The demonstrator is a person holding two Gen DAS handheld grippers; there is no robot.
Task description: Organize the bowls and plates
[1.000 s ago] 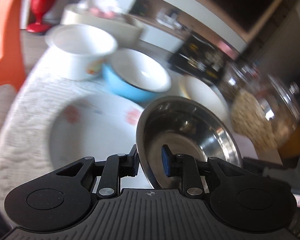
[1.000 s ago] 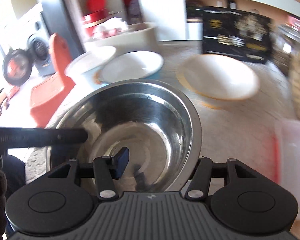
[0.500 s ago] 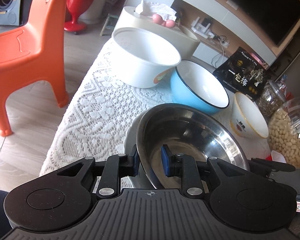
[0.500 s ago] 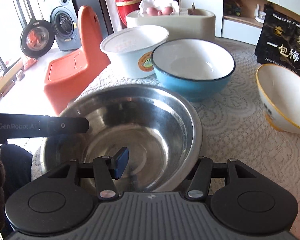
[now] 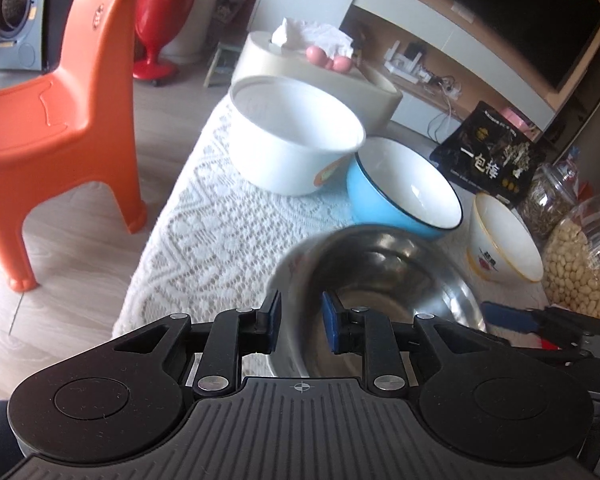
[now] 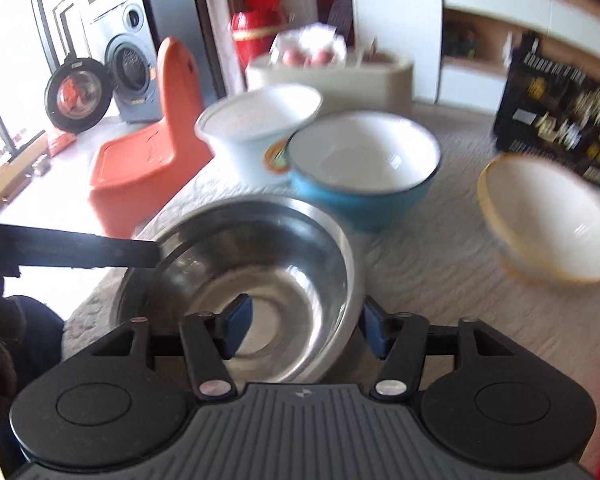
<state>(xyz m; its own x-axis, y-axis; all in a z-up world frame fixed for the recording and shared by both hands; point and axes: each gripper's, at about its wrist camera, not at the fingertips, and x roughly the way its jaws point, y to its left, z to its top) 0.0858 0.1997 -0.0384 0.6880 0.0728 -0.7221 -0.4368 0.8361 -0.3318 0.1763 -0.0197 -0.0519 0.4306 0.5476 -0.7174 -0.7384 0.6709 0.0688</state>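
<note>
A: Left wrist view first. What does the desk look like?

B: A white lace cloth covers the desk. On it stand a white bowl, a blue bowl touching it, and a yellow-rimmed bowl further right. A beige tissue box sits behind them. Beyond the desk edge are a wooden floor, an orange chair, a red vase and a washing machine.

A: And the steel bowl?

B: The steel bowl is nearest. The left gripper straddles its left rim, one pad outside, one inside; the pads look slightly off the wall, and the bowl is blurred, so I cannot tell whether they clamp it.

A: Anything only this view shows?

B: A jar of peanuts, a second jar behind it, a dark snack bag, and a television top right.

A: Now the right wrist view.

B: The right gripper has its jaws opening, the steel bowl's right rim between them, pads clear of it. Only here do you see the washing machine's door hanging open and the left gripper's finger reaching the bowl's left rim.
</note>
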